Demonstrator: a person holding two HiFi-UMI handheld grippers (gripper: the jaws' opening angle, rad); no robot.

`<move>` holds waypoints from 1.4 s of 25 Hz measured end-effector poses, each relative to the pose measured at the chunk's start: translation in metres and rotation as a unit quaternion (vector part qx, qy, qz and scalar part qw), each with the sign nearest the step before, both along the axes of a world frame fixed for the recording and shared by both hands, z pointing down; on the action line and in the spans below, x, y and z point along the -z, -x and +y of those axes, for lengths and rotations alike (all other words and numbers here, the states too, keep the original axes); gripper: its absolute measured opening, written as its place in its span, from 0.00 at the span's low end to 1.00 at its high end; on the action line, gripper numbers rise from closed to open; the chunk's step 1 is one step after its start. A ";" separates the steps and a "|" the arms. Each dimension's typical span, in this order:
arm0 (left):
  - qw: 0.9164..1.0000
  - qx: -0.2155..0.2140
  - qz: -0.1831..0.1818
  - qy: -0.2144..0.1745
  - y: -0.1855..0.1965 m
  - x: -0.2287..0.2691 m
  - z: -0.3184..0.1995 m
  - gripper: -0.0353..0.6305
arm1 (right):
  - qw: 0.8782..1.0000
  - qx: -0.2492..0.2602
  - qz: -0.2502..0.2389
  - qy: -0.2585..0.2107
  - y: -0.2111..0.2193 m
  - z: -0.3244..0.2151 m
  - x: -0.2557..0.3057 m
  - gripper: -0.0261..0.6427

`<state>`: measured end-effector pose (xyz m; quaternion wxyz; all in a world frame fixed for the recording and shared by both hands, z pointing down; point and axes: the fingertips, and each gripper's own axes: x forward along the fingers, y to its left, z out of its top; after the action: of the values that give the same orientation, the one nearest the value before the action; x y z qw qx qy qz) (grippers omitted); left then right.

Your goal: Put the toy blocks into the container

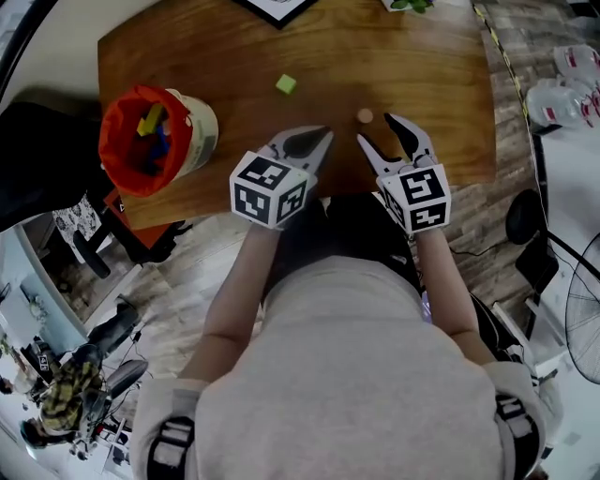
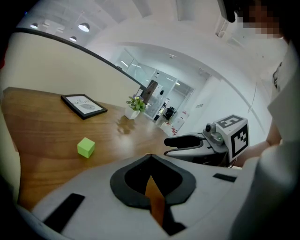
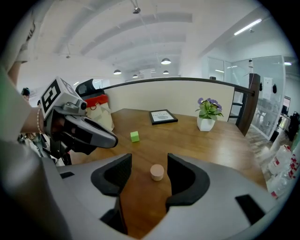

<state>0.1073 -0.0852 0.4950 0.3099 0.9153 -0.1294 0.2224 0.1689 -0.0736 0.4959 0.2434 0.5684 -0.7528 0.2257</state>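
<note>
A cream container (image 1: 155, 141) with a red lining stands at the table's left edge, with yellow and blue blocks inside. A green cube (image 1: 286, 84) lies mid-table, and a tan cylinder block (image 1: 365, 116) lies nearer me. My right gripper (image 1: 375, 129) is open just short of the cylinder (image 3: 157, 172), which sits between its fingertips in the right gripper view. My left gripper (image 1: 322, 134) is shut on nothing, to the left of the right one. The green cube (image 2: 86, 147) lies ahead of it to the left.
A black picture frame (image 1: 277, 7) and a potted plant (image 3: 208, 115) sit at the table's far edge. The table's near edge is under the grippers. Plastic bottles (image 1: 562, 89) lie on the floor to the right.
</note>
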 end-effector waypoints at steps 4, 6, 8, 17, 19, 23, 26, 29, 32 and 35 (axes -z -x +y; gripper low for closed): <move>1.000 -0.005 -0.011 0.009 -0.001 -0.014 0.003 0.08 | 1.000 -0.005 -0.002 0.011 -0.002 -0.002 -0.016 0.39; 1.000 -0.010 -0.017 0.007 -0.003 -0.019 0.004 0.08 | 1.000 -0.009 0.001 0.018 -0.004 -0.004 -0.025 0.39; 0.999 -0.020 -0.025 -0.004 -0.005 -0.025 0.005 0.08 | 1.000 -0.014 0.001 0.027 -0.006 -0.004 -0.035 0.39; 0.998 -0.050 -0.039 -0.017 -0.018 -0.043 0.011 0.07 | 0.998 -0.034 -0.007 0.046 -0.009 -0.004 -0.068 0.39; 0.998 -0.049 -0.042 -0.016 -0.017 -0.046 0.013 0.08 | 0.999 -0.032 -0.007 0.043 -0.009 -0.006 -0.071 0.39; 0.998 -0.040 -0.048 -0.010 -0.012 -0.051 0.015 0.08 | 0.999 -0.035 -0.004 0.040 -0.012 -0.013 -0.076 0.37; 0.998 -0.033 -0.051 -0.007 -0.007 -0.054 0.016 0.08 | 0.999 -0.037 0.003 0.039 -0.015 -0.017 -0.079 0.28; 0.998 -0.026 -0.054 -0.006 -0.002 -0.054 0.016 0.08 | 0.999 -0.034 0.006 0.037 -0.015 -0.019 -0.080 0.25; 0.998 -0.016 -0.054 -0.009 0.002 -0.052 0.011 0.08 | 0.999 -0.030 0.004 0.035 -0.013 -0.021 -0.078 0.25; 0.998 -0.006 -0.053 -0.015 0.007 -0.047 0.005 0.08 | 0.999 -0.021 0.004 0.030 -0.007 -0.024 -0.072 0.25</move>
<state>0.1006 -0.0804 0.5421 0.2877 0.9075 -0.1437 0.2703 0.1761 -0.0981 0.5676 0.2586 0.5776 -0.7326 0.2506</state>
